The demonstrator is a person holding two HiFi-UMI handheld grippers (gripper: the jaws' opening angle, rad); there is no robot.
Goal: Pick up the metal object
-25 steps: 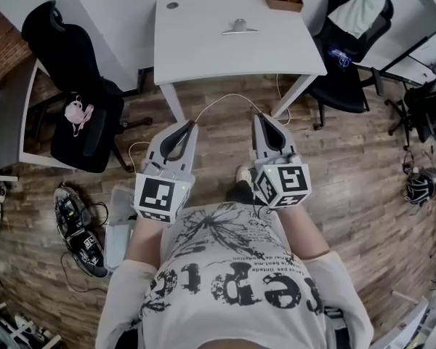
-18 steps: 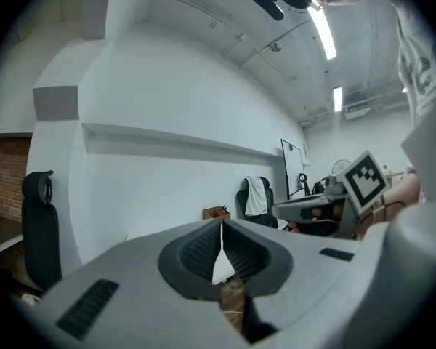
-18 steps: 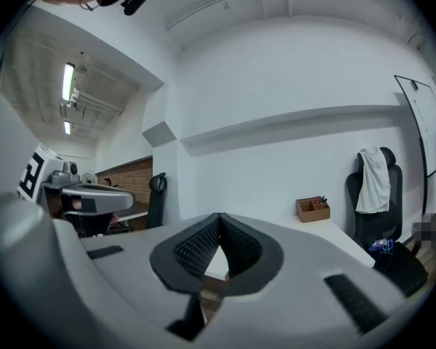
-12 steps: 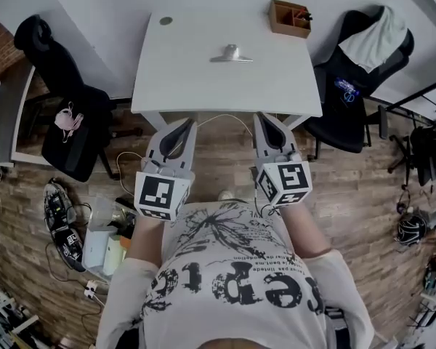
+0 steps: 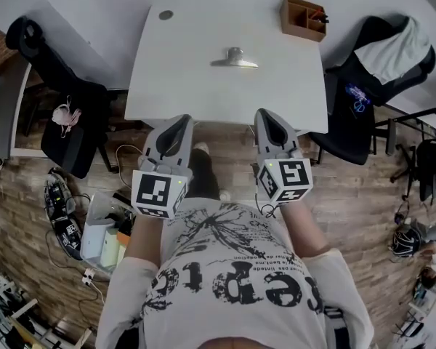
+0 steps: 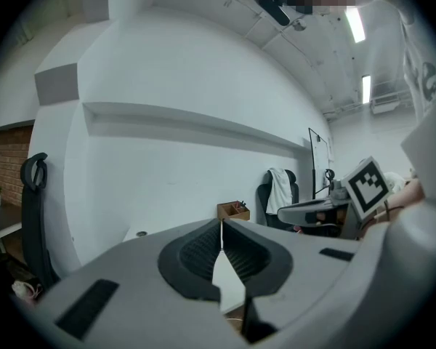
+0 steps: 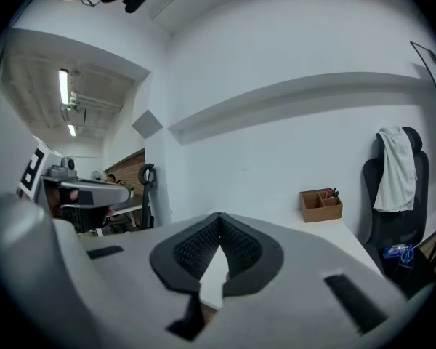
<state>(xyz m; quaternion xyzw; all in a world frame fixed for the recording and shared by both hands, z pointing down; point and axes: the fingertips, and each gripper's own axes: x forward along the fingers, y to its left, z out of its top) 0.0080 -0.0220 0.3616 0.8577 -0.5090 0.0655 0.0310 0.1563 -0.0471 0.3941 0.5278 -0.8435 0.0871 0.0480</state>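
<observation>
The metal object (image 5: pixel 235 57), a shiny clip-like piece, lies near the middle of the white table (image 5: pixel 174 86) in the head view. My left gripper (image 5: pixel 182 118) and right gripper (image 5: pixel 263 113) hover side by side at the table's near edge, well short of the object. Both are shut with nothing between the jaws. In the left gripper view the left gripper (image 6: pixel 221 224) shows its pads pressed together, and the right gripper (image 7: pixel 219 215) looks the same in the right gripper view. The metal object does not show in either gripper view.
A wooden organiser box (image 5: pixel 304 18) stands at the table's far right corner. A small round grommet (image 5: pixel 166 14) sits at the far left. Black office chairs flank the table at left (image 5: pixel 65 115) and right (image 5: pixel 370 64). Cables and gear (image 5: pixel 94 231) clutter the floor at lower left.
The person has stepped toward the table, which has come closer in the head view. Both gripper tips now reach its near edge. Both grippers stay shut.
</observation>
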